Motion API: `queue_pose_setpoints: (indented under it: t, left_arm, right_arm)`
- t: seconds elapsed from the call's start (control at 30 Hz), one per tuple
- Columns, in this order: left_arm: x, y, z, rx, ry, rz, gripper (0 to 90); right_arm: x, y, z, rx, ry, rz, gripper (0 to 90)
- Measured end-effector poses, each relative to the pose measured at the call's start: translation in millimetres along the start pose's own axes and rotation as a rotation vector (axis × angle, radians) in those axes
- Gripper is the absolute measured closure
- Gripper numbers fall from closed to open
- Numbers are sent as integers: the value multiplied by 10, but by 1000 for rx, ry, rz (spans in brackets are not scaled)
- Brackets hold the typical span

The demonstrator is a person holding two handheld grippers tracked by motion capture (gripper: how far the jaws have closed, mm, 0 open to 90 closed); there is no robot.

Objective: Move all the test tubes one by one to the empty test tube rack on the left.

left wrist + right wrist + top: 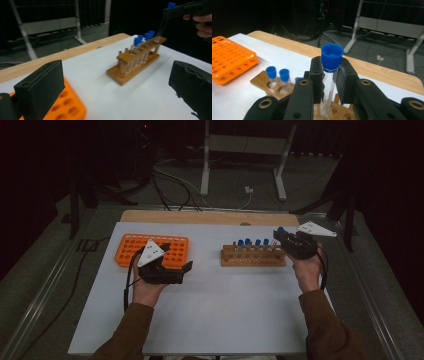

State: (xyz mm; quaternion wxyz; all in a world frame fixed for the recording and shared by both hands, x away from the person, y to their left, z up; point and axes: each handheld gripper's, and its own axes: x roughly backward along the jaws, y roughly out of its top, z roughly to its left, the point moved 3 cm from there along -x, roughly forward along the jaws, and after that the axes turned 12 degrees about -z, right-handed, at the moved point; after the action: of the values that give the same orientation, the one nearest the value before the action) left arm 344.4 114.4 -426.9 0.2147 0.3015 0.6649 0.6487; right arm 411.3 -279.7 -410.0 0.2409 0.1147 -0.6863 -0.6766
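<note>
Test tube (329, 82) — upright, cap uppermost

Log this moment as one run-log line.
right claw: shut on blue-capped tube, bottom end at wooden rack | left claw: open, empty, by orange rack

The tube tray (151, 251) lies left of the tube rack (253, 256) on the table (215, 305).

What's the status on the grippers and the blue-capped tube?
Right gripper shut on blue-capped clear test tube, its bottom at the wooden rack. Left gripper open, empty, beside orange plastic rack. Nothing in the way.
</note>
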Motion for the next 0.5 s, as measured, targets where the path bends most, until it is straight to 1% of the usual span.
queue_pose_setpoints:
  t: [0.07,0.1,0.17,0.27,0.3,0.37,0.4,0.5]
  left_arm:
    - [-62,7,-32,-4,-19,2,10]
    - [-93,10,-47,-4,-27,1,10]
    - [-158,13,-76,-1,-44,3,10]
    - [-245,11,-104,2,-52,15,9]
    - [-272,9,-110,0,-55,16,9]
    - [-316,4,-120,-1,-59,17,10]
    - [-336,2,-123,-1,-62,17,10]
    - [-392,-8,-134,4,-59,22,10]
  right_arm:
    - [17,2,21,-15,17,0,769]
    - [17,2,21,-15,17,0,769]
    - [26,5,64,-28,39,4,769]
    - [21,4,128,-15,56,12,769]
    - [21,4,128,-15,56,12,769]
    - [5,1,201,-8,76,19,769]
    - [5,1,201,-8,76,19,769]
    - [-17,-3,273,-6,98,23,769]
